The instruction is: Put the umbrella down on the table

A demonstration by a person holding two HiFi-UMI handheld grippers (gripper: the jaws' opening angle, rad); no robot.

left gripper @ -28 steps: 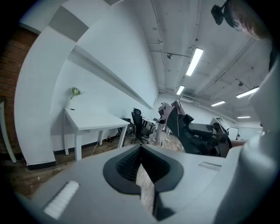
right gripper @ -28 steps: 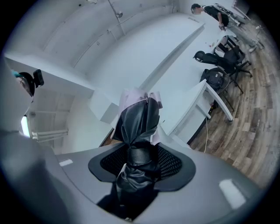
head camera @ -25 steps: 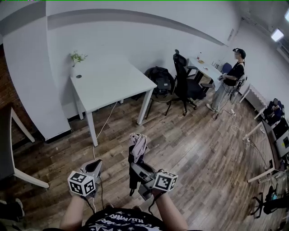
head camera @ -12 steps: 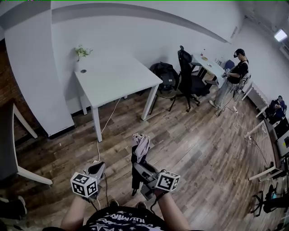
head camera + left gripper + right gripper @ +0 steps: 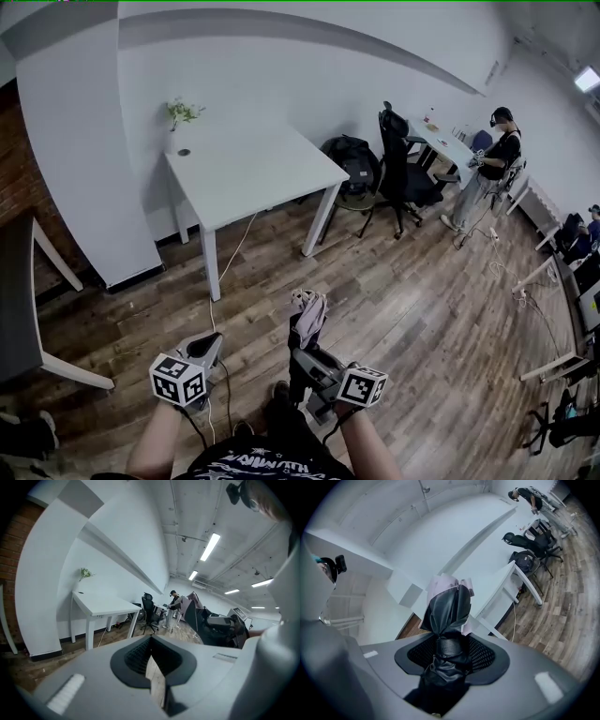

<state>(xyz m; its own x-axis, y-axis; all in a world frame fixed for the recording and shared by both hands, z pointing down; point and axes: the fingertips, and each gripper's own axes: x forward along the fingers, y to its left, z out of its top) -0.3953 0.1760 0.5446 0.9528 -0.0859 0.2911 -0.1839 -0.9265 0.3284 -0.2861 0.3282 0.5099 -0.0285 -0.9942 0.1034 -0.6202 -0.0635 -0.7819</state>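
Observation:
The folded umbrella (image 5: pixel 308 317), black with a pale lilac top, stands upright in my right gripper (image 5: pixel 302 354), low in the head view's middle. In the right gripper view the jaws are shut on the umbrella's (image 5: pixel 450 609) black strapped middle, and my right gripper (image 5: pixel 451 645) points toward the white table (image 5: pixel 506 585). My left gripper (image 5: pixel 203 349) hangs beside it on the left, shut with nothing in it. In the left gripper view my left gripper (image 5: pixel 151 641) shows only a thin slit of floor between its jaws. The white table (image 5: pixel 253 169) stands ahead, apart from both grippers.
A small potted plant (image 5: pixel 183 112) sits at the table's far corner. To the right are a backpack (image 5: pixel 357 165), a black office chair (image 5: pixel 399 176), a second desk and a standing person (image 5: pixel 495 155). A dark table (image 5: pixel 13 291) is at the left. A cable (image 5: pixel 225 272) trails across the wooden floor.
Both grippers and the view have moved forward toward the white table, which now looks nearer. The right gripper's hold on the umbrella is the same; the left stays shut.

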